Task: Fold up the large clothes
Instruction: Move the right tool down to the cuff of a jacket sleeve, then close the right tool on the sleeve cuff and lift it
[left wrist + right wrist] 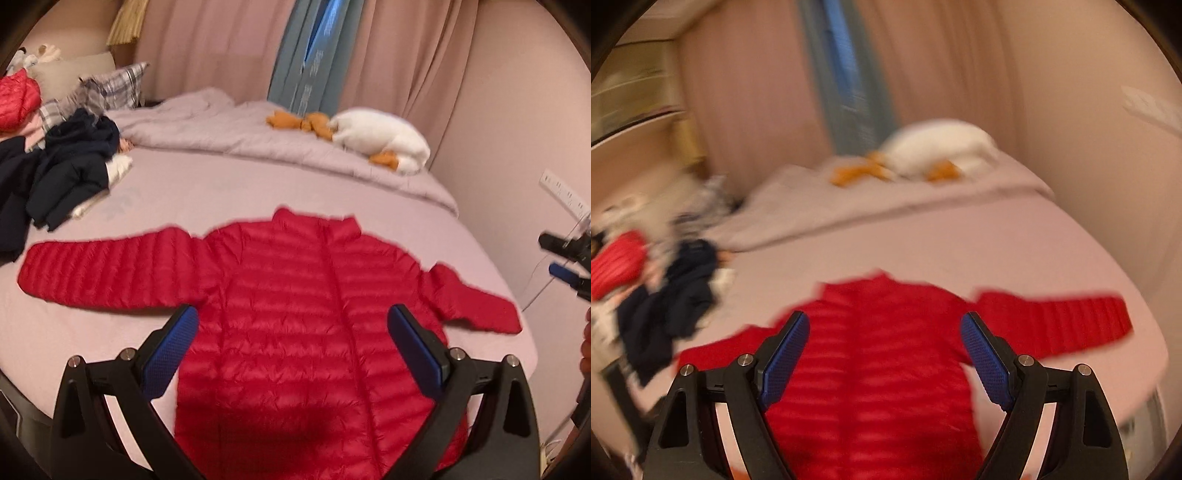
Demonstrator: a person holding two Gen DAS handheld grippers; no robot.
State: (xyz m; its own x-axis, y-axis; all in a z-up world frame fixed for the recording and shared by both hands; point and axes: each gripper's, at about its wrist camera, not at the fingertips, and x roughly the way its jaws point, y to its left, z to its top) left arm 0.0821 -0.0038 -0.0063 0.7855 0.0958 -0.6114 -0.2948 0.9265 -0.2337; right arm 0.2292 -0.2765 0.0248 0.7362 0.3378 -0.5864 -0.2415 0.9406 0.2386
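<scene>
Lying flat on the pale pink bed (221,192), a red quilted jacket (295,314) is spread front side up, collar toward the far end, hem toward the cameras, and both sleeves stretched out sideways. The left gripper (291,332) hovers above the jacket's lower body with its 2 blue-padded fingers (173,343) standing wide apart and nothing between them. The right gripper (882,347) likewise hangs over the jacket (871,369), jaws spread wide and empty; its view is smeared by blur. In the left wrist view the right gripper appears again at the right edge, beyond the sleeve end, beside a wall socket strip (561,192). A heap of dark navy clothes (62,173) lies on the bed's left side, well apart from the jacket, with a second red garment (18,99) and a plaid pillow (122,85) behind it. A folded grey duvet (258,136) crosses the far end of the bed, carrying a white plush goose (380,140) with orange feet. Pink curtains (221,44) hang behind.
</scene>
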